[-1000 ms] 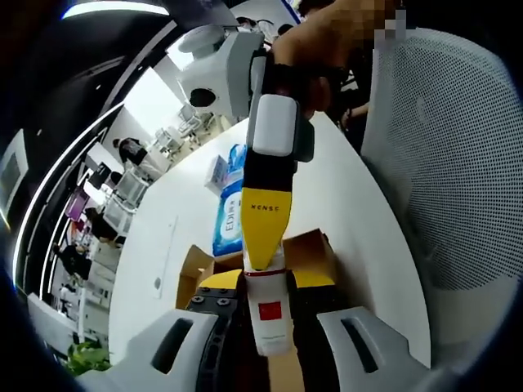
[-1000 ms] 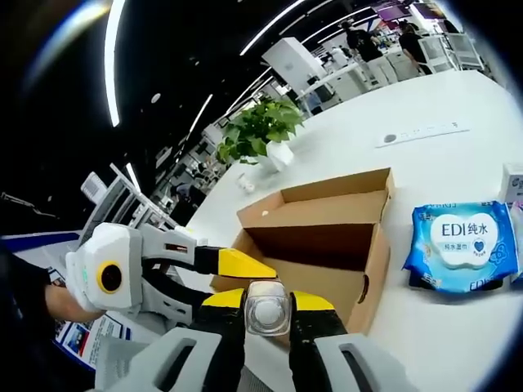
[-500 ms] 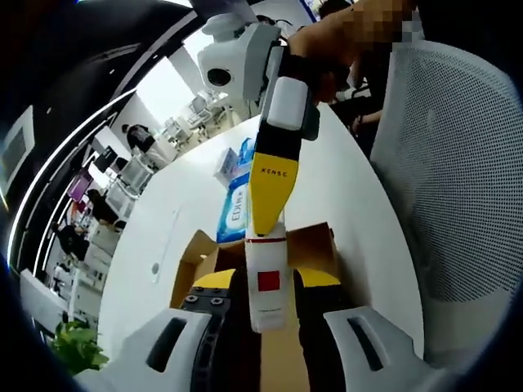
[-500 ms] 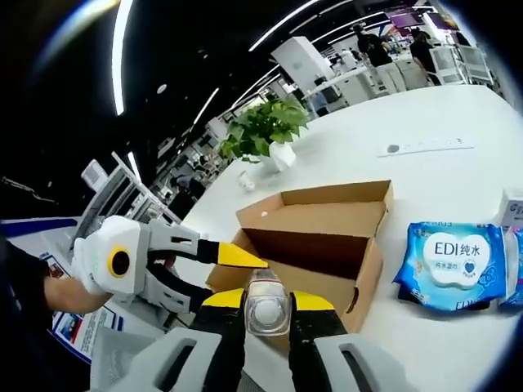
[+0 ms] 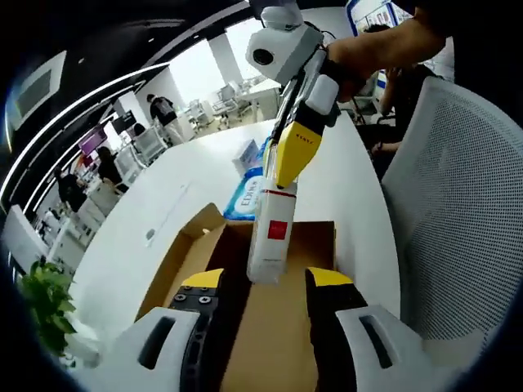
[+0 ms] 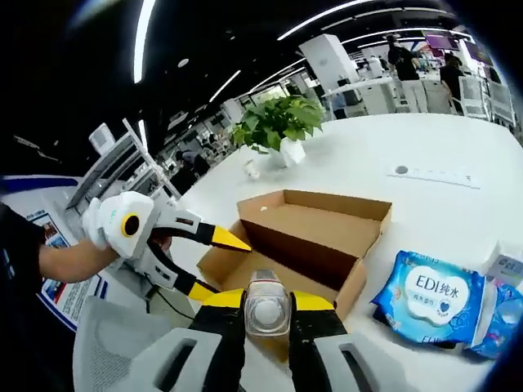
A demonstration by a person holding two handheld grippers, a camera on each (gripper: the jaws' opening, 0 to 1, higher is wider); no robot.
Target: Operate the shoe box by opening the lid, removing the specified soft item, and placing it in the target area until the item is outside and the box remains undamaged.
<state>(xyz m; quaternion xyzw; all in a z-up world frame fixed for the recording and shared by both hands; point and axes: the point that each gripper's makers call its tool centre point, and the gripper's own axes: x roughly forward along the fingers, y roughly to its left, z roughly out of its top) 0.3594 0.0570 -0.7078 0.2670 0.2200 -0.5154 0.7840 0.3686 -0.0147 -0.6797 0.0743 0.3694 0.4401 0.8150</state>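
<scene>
- Left gripper view: at the lower centre, the left gripper has its yellow-tipped jaws apart, with nothing between them.
- Just above them hangs a white bottle with a red label, clamped at its top by the right gripper, which reaches down from the upper centre of the frame.
- Under the bottle lies the open shoe box, on the white table.
- Right gripper view: at the bottom centre, the bottle's end sits pinched between the right gripper's jaws.
- The open box fills the middle, with the left gripper spread wide at centre left.
- Blue wipes packs lie at lower right; a potted plant stands at upper centre.
</scene>
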